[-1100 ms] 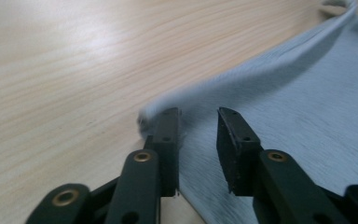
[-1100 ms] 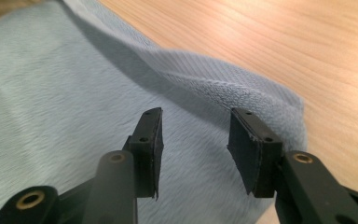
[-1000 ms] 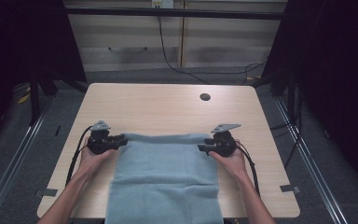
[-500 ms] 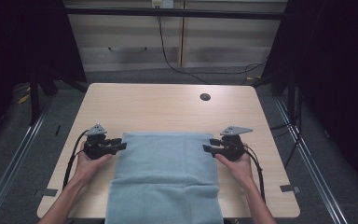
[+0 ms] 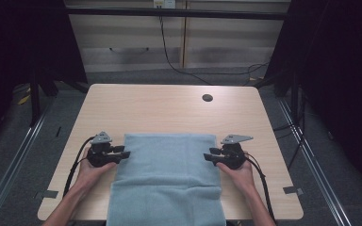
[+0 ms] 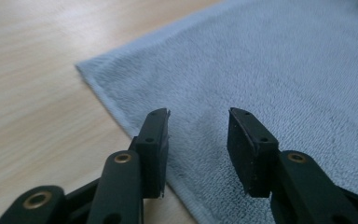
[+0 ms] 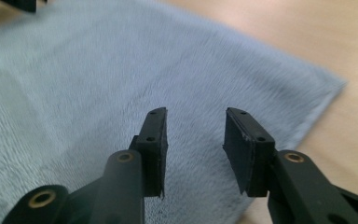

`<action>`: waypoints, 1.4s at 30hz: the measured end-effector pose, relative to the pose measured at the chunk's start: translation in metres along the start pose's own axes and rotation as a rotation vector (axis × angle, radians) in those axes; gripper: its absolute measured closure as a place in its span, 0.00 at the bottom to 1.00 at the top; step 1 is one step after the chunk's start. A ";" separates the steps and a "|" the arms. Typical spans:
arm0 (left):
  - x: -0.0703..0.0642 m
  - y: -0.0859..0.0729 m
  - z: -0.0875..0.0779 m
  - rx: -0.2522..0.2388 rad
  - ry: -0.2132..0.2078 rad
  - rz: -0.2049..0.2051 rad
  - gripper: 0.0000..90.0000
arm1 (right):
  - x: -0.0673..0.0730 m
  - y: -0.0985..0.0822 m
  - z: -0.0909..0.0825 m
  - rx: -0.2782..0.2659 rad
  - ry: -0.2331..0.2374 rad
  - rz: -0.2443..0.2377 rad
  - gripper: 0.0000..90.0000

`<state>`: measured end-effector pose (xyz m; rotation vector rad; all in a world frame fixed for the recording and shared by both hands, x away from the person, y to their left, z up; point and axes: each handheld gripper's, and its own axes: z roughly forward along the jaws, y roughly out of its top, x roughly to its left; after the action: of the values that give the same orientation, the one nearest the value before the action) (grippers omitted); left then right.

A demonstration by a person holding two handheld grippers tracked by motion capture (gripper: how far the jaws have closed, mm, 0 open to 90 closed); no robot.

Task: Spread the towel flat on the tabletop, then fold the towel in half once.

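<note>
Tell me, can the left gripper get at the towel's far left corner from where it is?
Probably yes. The left gripper sits at the towel's left edge with jaws apart and nothing between them, and the far left corner lies flat just ahead on bare table.

Both forearms reach in from below, one claw in each hand. The left claw (image 5: 125,151) points right, jaws apart, having just been opening. The right claw (image 5: 209,154) points left, jaws parted with nothing between, having just been closing.

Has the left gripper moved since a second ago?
Yes. The left gripper has slid back off the towel's far corner toward the table's left edge.
</note>
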<state>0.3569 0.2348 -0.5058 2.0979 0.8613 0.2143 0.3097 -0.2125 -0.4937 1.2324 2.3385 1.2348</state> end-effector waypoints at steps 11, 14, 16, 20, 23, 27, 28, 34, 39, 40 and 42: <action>0.012 0.013 0.019 -0.013 0.113 -0.012 0.70 | -0.022 0.015 0.037 0.034 -0.086 0.010 0.71; 0.017 0.014 0.019 -0.015 0.114 -0.023 0.70 | -0.023 0.023 0.045 0.047 -0.111 0.003 0.69; 0.020 0.015 0.020 -0.021 0.111 -0.048 0.70 | -0.023 0.026 0.048 0.048 -0.123 -0.002 0.68; 0.020 0.015 0.020 -0.019 0.114 -0.046 0.72 | -0.022 0.027 0.050 0.044 -0.127 0.009 0.67; 0.019 0.013 0.018 -0.021 0.107 -0.047 0.77 | -0.022 0.023 0.048 0.031 -0.116 0.012 0.67; 0.011 0.007 0.009 0.008 0.076 -0.006 0.83 | -0.013 0.018 0.040 0.060 -0.097 -0.019 0.67; 0.009 0.006 0.008 0.008 0.066 -0.004 0.83 | -0.011 0.016 0.038 0.061 -0.094 -0.037 0.67; -0.005 -0.003 -0.001 0.020 0.045 0.029 0.83 | 0.003 0.002 0.024 0.064 -0.070 -0.047 0.67; -0.020 -0.015 -0.012 0.020 0.014 0.046 0.83 | 0.019 -0.011 0.011 0.066 -0.046 -0.087 0.67; -0.023 -0.017 -0.014 0.018 0.006 0.040 0.83 | 0.019 -0.011 0.011 0.066 -0.046 -0.087 0.67; -0.027 -0.021 -0.017 0.017 -0.001 0.039 0.83 | 0.028 -0.019 0.002 0.073 -0.035 -0.085 0.67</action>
<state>0.3190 0.2370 -0.5068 2.1317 0.8246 0.2269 0.2822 -0.1962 -0.5047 1.1534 2.4037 1.1009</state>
